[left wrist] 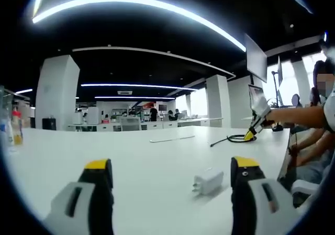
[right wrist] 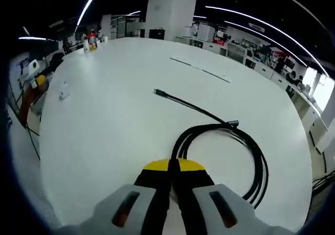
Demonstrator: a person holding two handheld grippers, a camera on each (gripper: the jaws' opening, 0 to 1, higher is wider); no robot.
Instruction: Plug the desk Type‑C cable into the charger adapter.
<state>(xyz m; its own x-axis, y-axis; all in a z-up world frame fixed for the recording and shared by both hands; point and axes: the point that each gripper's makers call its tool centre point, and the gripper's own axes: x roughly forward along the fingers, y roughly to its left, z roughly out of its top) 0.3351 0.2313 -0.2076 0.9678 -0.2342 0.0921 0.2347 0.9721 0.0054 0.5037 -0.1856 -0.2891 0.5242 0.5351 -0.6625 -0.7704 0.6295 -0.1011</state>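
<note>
**White desk and what lies on it**

A broad white desk (left wrist: 157, 161) with a smooth top carries everything. In the left gripper view, a white charger adapter (left wrist: 208, 181) lies flat near the near edge, its prongs pointing left. Farther out toward the right edge lies a coiled black cable (left wrist: 236, 138), and a thin white strip (left wrist: 171, 138) rests toward the far edge. Bottles (left wrist: 15, 127) stand at the far left edge. In the right gripper view the black cable (right wrist: 230, 146) lies looped, one plug end (right wrist: 159, 92) stretched out straight toward the desk's middle.
</note>
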